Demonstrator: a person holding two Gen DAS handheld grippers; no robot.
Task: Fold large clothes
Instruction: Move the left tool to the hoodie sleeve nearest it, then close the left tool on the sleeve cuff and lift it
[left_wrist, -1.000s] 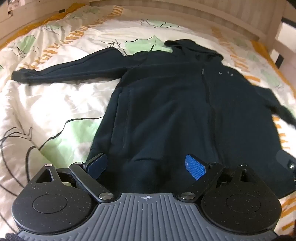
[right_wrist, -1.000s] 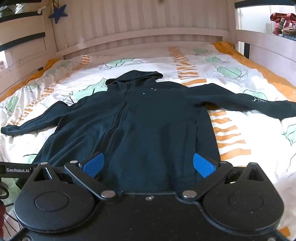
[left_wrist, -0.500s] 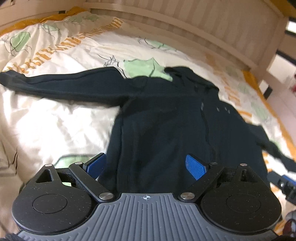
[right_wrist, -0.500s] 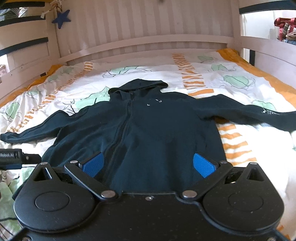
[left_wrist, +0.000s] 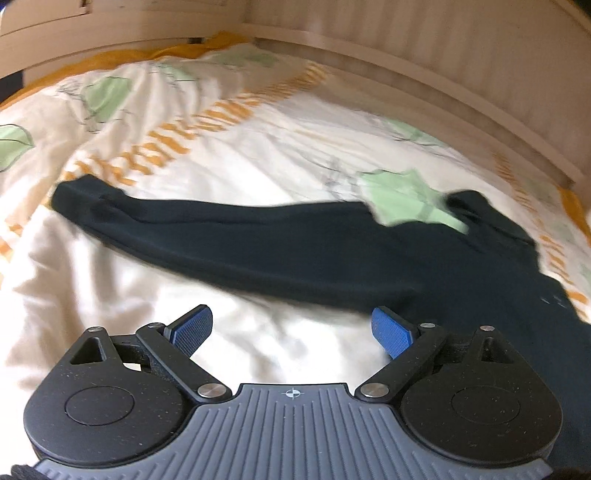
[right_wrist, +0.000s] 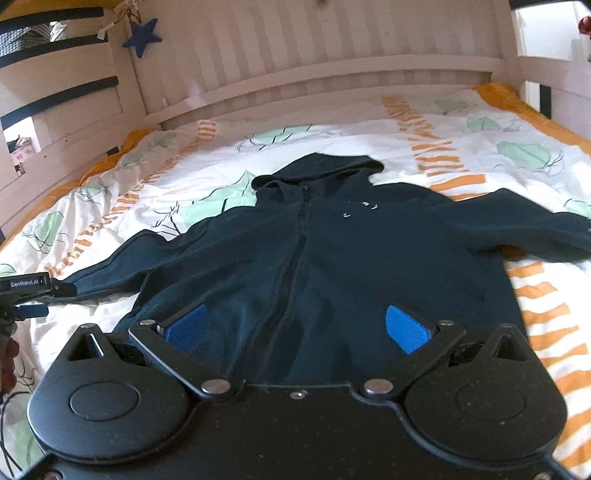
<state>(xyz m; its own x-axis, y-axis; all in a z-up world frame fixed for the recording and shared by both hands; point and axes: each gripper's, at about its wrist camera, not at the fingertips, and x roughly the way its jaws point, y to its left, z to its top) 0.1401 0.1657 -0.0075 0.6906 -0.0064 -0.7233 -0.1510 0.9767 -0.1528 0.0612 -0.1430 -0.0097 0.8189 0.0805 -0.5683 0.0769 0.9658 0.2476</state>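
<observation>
From where I sit, nothing is folded yet. The dark hooded jacket lies face up and fully spread on the bed, zip closed, hood toward the headboard, both sleeves stretched out to the sides. Taking the jacket as my landmark: my right gripper hovers over its hem, centred near the bottom of the zip, jaws released and wide, with nothing between the blue pads. My left gripper is off the jacket's body, above bare duvet just short of the left sleeve, which runs across the view with its cuff at the far end from the body. Its jaws are also released — no cloth in them.

So I judge the task to be at its very start: the garment is laid out and flat enough, and every fold remains. What is left, as I read it, is both sleeves brought in over the chest, the sides turned in if needed, then the body folded up from hem toward hood. The left view is smeared — I can't tell how near the pads are to the sleeve fabric.
</observation>
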